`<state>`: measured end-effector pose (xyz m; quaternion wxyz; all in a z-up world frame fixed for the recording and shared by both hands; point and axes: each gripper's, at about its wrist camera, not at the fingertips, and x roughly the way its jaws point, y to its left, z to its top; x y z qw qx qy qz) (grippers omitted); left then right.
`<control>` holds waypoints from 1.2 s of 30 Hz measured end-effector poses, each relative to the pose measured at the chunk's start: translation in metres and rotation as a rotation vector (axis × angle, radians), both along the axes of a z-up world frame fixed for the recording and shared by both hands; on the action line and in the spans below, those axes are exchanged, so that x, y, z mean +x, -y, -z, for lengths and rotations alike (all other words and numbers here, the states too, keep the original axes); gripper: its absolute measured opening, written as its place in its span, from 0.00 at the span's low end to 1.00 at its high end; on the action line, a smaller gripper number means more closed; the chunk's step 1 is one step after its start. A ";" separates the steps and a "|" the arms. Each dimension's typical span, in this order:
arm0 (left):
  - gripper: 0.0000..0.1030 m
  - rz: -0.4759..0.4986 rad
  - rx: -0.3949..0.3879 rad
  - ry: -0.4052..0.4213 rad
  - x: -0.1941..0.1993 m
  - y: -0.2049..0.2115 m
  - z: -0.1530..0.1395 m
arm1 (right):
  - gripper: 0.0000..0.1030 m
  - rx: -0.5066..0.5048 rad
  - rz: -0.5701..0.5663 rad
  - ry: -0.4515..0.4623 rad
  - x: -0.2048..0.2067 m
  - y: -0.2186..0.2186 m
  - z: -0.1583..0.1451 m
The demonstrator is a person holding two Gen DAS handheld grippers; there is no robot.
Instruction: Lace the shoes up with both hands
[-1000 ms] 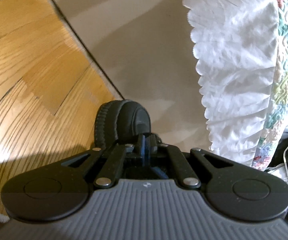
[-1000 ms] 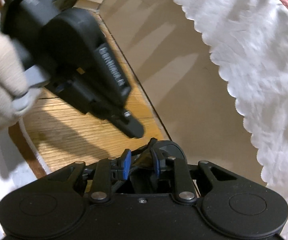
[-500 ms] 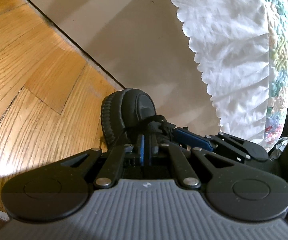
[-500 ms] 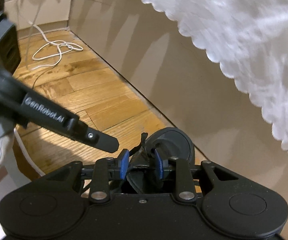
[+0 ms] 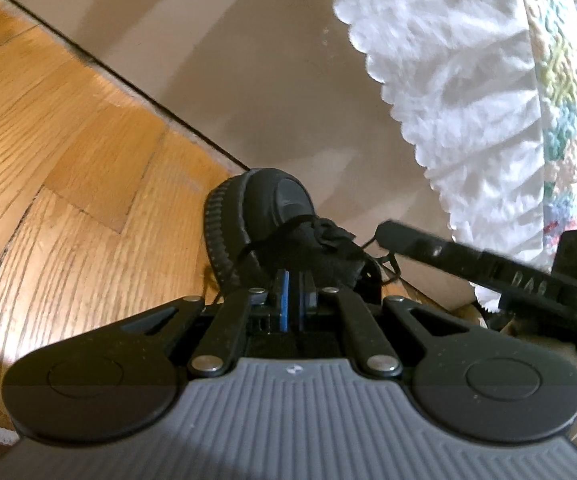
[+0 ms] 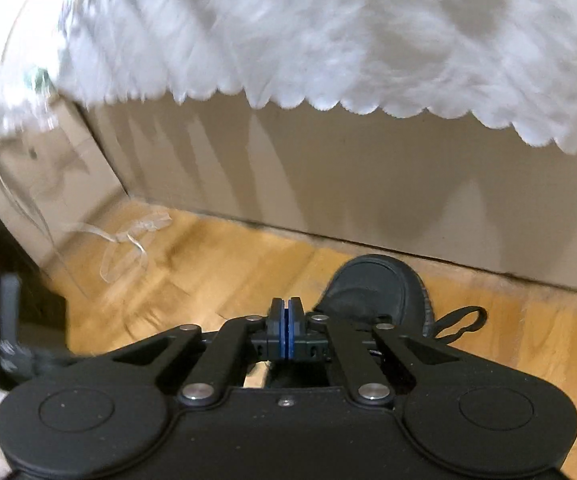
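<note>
The black shoe [image 5: 264, 216] stands on the wooden floor [image 5: 68, 184] with its toe close to a beige bed base [image 6: 368, 184] under a white scalloped frill [image 5: 456, 80]. The left hand-held gripper [image 5: 294, 294] is clenched right at the shoe's tongue, though what it pinches is hidden. The right hand-held gripper [image 6: 287, 330] is pressed closed on nothing visible, beside a black lace loop [image 6: 458, 322] lying on the floor at the shoe's side.
</note>
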<state>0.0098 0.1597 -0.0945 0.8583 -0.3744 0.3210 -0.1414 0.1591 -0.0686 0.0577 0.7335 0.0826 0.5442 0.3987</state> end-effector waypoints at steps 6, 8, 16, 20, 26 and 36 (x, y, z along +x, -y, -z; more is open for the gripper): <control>0.10 0.055 0.109 0.103 0.002 0.016 -0.020 | 0.02 0.141 0.047 -0.038 0.009 0.007 -0.012; 0.22 0.059 0.159 0.143 0.004 0.021 -0.028 | 0.02 0.188 0.048 -0.036 0.013 0.010 -0.019; 0.00 0.050 0.247 0.248 0.023 0.034 -0.057 | 0.02 0.288 0.039 -0.006 0.017 0.020 -0.039; 0.00 -0.037 0.167 0.264 0.009 0.023 -0.073 | 0.02 0.265 0.039 0.044 0.015 0.034 -0.045; 0.00 -0.066 0.191 0.293 -0.012 0.015 -0.099 | 0.09 0.099 -0.128 0.162 -0.013 0.031 -0.040; 0.00 -0.171 0.335 0.288 -0.054 -0.001 -0.129 | 0.29 -0.060 -0.219 0.200 -0.045 0.005 -0.017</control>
